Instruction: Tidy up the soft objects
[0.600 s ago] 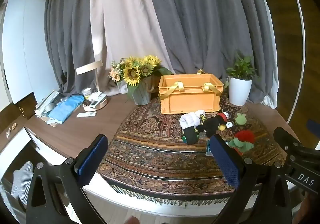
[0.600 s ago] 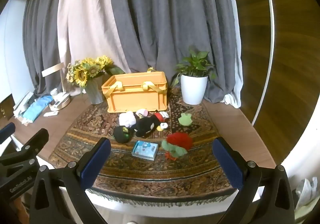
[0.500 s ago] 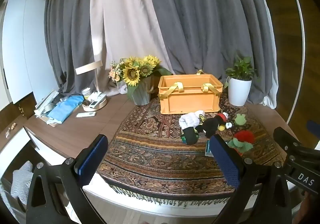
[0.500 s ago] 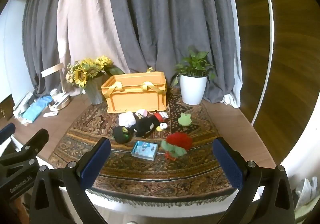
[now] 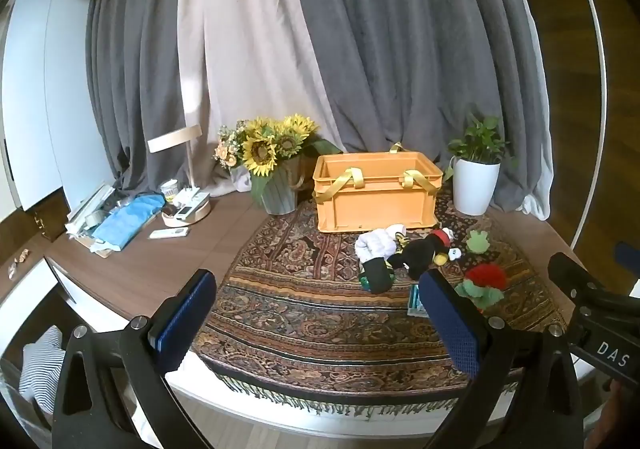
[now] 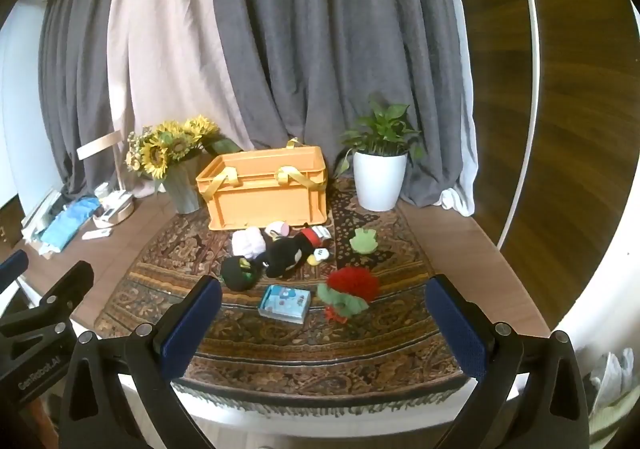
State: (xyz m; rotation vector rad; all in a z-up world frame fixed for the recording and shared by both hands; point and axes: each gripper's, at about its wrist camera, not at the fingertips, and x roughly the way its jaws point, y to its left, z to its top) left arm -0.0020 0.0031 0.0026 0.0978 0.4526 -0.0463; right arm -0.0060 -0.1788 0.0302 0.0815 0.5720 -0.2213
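Observation:
An orange crate (image 5: 374,193) (image 6: 268,191) with yellow straps stands at the back of a patterned rug (image 6: 304,345). In front of it lie soft toys: a black plush with a red hat (image 6: 288,255) (image 5: 420,253), a white one (image 6: 248,243) (image 5: 378,243), a dark round one (image 6: 238,273), a small green frog (image 6: 364,239) (image 5: 477,241) and a red-and-green plush (image 6: 350,289) (image 5: 482,283). A small blue packet (image 6: 285,303) lies by them. Both my left gripper (image 5: 316,323) and right gripper (image 6: 322,327) hang open over the rug's near edge, holding nothing.
A sunflower vase (image 5: 276,185) stands left of the crate and a white potted plant (image 6: 380,177) to its right. On the wooden desk at the left are a lamp (image 5: 186,177), a remote (image 5: 168,233) and blue cloth (image 5: 128,219). Grey curtains hang behind.

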